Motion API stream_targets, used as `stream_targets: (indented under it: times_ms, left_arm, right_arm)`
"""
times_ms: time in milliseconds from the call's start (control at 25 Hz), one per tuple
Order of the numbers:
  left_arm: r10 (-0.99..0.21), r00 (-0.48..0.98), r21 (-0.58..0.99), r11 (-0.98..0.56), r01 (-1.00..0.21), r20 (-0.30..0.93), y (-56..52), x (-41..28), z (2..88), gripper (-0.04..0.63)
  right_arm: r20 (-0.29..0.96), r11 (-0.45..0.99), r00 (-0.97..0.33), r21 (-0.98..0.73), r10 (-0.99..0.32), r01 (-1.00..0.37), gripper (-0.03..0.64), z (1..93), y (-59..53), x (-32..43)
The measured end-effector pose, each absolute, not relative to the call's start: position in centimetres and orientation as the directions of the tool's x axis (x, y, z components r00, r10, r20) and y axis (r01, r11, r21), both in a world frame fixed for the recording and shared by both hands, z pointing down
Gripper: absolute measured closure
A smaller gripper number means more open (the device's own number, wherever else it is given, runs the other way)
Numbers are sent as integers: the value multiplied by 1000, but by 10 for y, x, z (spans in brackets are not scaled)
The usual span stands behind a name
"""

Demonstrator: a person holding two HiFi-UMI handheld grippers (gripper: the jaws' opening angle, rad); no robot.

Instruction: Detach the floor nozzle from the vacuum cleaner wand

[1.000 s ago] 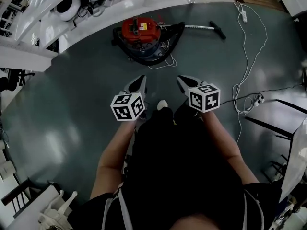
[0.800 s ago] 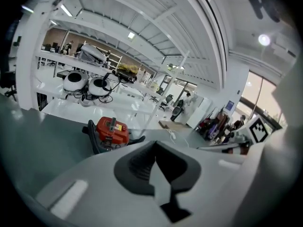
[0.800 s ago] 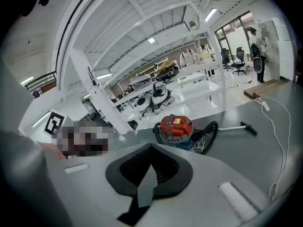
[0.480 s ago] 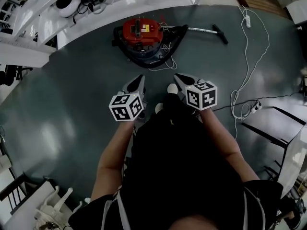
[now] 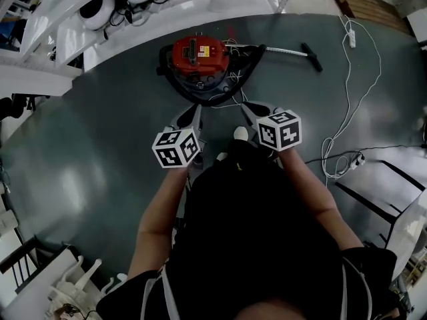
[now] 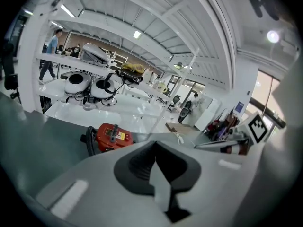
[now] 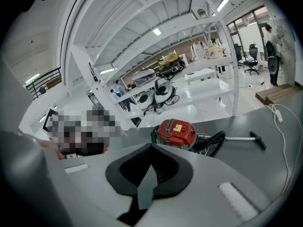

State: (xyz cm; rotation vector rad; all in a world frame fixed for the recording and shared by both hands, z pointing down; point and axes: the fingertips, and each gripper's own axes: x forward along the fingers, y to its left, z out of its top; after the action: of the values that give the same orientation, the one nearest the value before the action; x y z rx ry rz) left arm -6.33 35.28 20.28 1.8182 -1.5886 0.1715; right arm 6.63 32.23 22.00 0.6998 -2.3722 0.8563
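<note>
Wand [image 5: 287, 50] horiz., nozzle [image 5: 311, 57] R end

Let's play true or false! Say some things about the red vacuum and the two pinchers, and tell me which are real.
1. The vacuum cleaner has a red top. True.
2. The left gripper is holding the wand. False: its jaws are shut on nothing, and the wand lies on the floor, away from it.
3. The floor nozzle sits on the end of the wand. True.
4. The right gripper has its jaws wide open. False: they are shut, with nothing between them.
5. A black hose curls beside the vacuum cleaner. True.
</note>
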Motion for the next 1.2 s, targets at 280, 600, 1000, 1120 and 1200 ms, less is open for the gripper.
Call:
stream_targets:
  times_ms: [280,600,1000,1120,1200]
  left_arm:
    - [-806,214,405,35,-913,552,321,-57,210,586]
    - [-804,178,386,68,-920,567,291,-58,217,586]
    - [-801,146,329,67,-942,581,274,-77,227,586]
    - [-797,162,360,74,-930,582,265,-90,237,586]
    - [-792,172,372,73,-926,586,254,-102,243,587]
  right_arm:
    - [614,663,-742,-442,-268,-605,620,228,282,72]
    - [616,679,-753,-453,-231,-578,620,235,251,75]
    - [633,690,-753,-465,-179,-554,620,249,231,55]
    - [640,690,-748,-463,-174,-556,620,255,224,41]
    - [644,686,-743,-459,-182,-565,620,257,215,30]
